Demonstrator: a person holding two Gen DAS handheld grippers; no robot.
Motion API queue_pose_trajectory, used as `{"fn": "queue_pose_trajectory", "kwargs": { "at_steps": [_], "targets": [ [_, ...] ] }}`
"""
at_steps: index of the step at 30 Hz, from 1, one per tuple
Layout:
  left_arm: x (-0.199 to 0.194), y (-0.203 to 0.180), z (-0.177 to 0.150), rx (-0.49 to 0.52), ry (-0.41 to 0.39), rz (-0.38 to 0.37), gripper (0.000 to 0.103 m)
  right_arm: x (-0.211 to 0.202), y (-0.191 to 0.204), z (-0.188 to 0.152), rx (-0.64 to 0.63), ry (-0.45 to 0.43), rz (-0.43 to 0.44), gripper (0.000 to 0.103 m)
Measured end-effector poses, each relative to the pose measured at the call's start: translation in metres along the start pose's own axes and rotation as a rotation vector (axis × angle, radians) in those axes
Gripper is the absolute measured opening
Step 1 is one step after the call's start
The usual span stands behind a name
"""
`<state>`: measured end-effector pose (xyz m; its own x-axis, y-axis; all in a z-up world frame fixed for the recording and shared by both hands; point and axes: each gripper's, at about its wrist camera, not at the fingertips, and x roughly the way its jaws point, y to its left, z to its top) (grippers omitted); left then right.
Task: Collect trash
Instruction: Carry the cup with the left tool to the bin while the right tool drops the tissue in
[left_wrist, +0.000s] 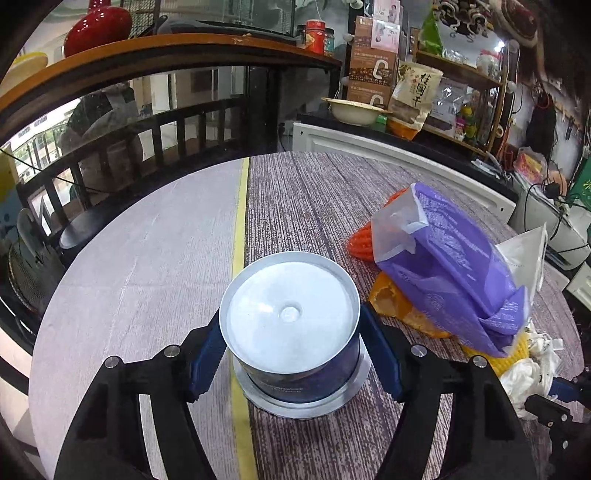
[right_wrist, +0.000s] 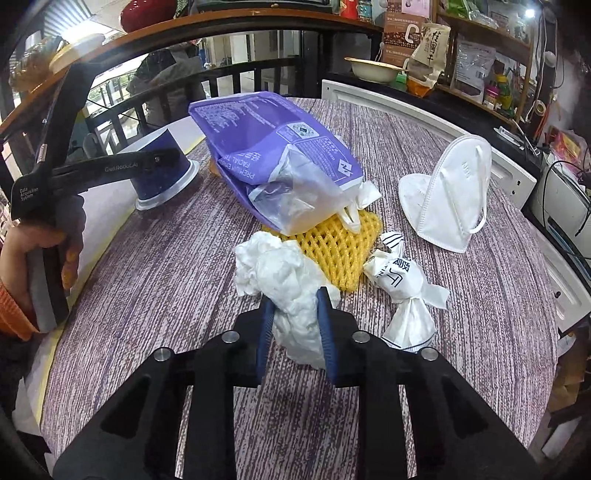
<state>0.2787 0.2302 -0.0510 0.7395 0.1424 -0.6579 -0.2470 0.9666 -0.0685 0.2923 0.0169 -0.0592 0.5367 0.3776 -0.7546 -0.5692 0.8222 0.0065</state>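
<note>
A round container with a silver lid, blue wall and silver base stands on the table, also seen in the right wrist view. My left gripper is closed around it, blue pads against its sides. My right gripper is shut on a crumpled white tissue wad resting on the table. Just beyond the wad lie a yellow foam net and a purple facial-tissue bag. A twisted white wrapper lies to its right, and a white face mask stands further back.
An orange foam net and orange peel lie beside the purple bag. The round table has a purple striped cloth with a yellow stripe. A hand holds the left tool. A white panel and cluttered shelves stand behind.
</note>
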Motion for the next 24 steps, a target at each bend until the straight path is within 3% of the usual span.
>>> {"fn": "queue_pose_trajectory", "kwargs": {
  "at_steps": [1, 12, 24],
  "targets": [
    [-0.004, -0.001, -0.001, 0.002, -0.007, -0.001, 0.069, -0.001, 0.0, 0.0, -0.001, -0.005, 0.003, 0.014],
    [-0.056, -0.008, -0.029, 0.004, -0.058, -0.069, 0.069, -0.038, 0.003, -0.02, 0.01, -0.072, 0.033, 0.012],
    [-0.111, -0.046, -0.053, 0.052, -0.123, -0.151, 0.069, -0.111, 0.005, -0.05, -0.004, -0.179, 0.061, 0.012]
  ]
}}
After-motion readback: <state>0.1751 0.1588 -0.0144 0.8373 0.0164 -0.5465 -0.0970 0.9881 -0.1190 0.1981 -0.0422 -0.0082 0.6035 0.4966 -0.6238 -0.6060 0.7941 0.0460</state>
